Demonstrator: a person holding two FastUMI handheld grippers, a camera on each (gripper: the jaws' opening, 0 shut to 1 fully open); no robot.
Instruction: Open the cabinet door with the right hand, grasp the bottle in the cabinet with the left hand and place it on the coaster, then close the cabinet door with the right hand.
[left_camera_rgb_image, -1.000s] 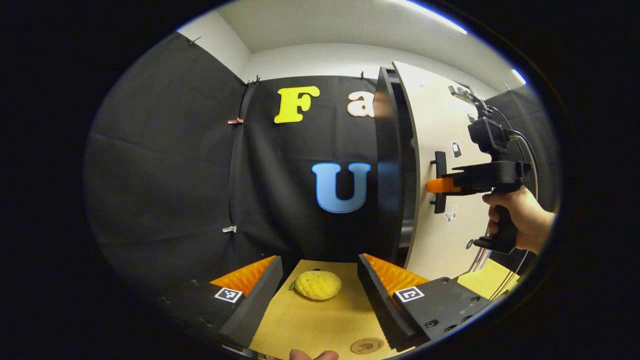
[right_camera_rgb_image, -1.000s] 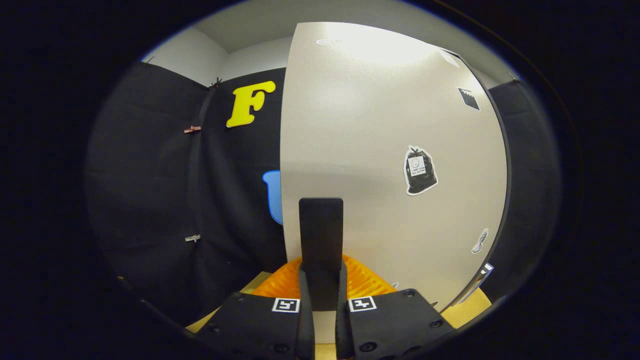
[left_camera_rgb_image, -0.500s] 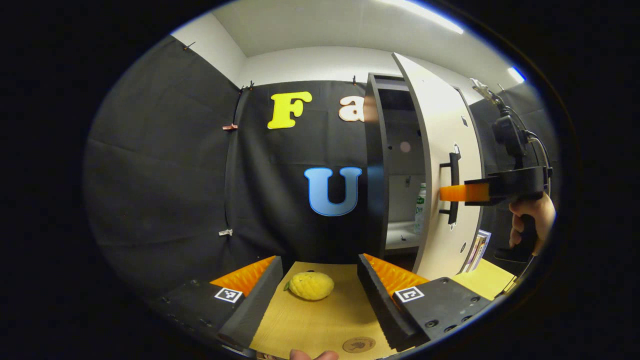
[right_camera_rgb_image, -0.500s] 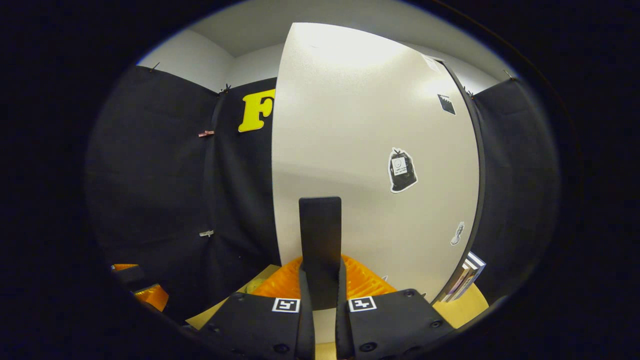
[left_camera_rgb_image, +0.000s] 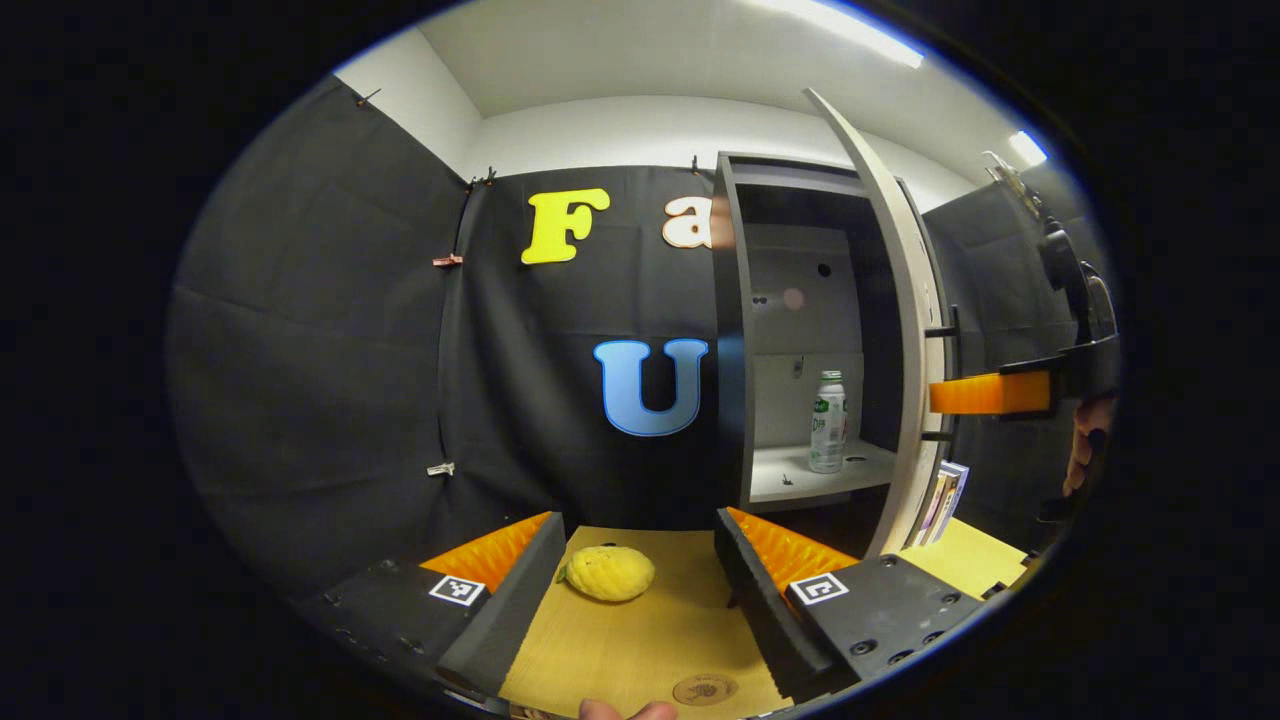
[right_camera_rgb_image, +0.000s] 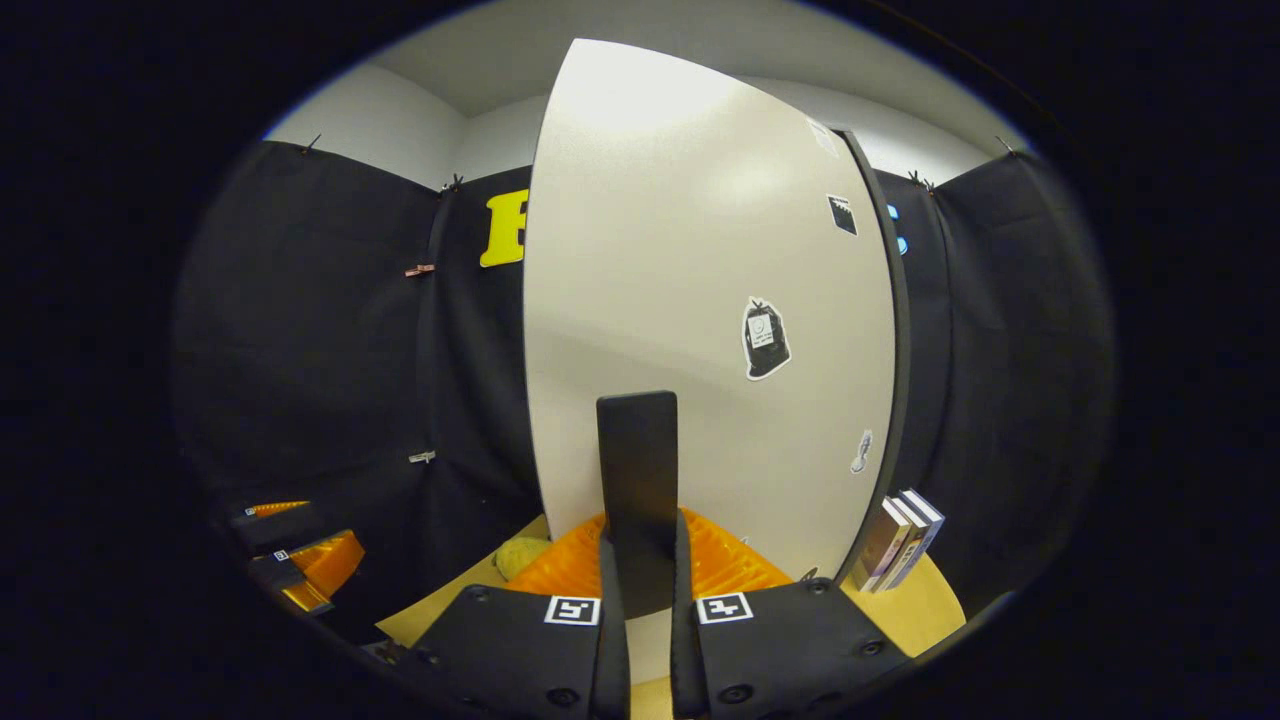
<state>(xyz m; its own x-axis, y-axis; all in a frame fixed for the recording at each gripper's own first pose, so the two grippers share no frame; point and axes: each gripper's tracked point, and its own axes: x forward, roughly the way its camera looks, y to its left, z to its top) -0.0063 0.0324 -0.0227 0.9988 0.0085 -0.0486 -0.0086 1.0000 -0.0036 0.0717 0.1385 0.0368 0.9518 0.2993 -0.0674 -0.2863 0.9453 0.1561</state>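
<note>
In the left gripper view the left tongs (left_camera_rgb_image: 640, 580) hover wide apart over the pale wooden tabletop (left_camera_rgb_image: 640, 650). A round coaster (left_camera_rgb_image: 705, 689) lies on the wood near the bottom edge, just beside the right-hand finger, and a yellow knobbly lemon toy (left_camera_rgb_image: 608, 573) lies a little farther on, between the fingers. Behind the tabletop stands the dark cabinet (left_camera_rgb_image: 735, 340); the bottle (left_camera_rgb_image: 827, 422) stands upright on its pale shelf (left_camera_rgb_image: 815, 478). Black cloth covers the booth walls under a white ceiling.

In the right gripper view the right tongs (right_camera_rgb_image: 640, 560) are clamped narrow on the black door handle (right_camera_rgb_image: 638, 480) of the pale cabinet door (right_camera_rgb_image: 690, 300), both fingers pressing its sides. A few books (right_camera_rgb_image: 898, 538) stand leaning past the door's far edge.

A second ago the door covered most of the opening and hid the bottle; it has since swung wide, nearly edge-on to the left camera, and the right tongs (left_camera_rgb_image: 985, 393) have travelled outward with it.
</note>
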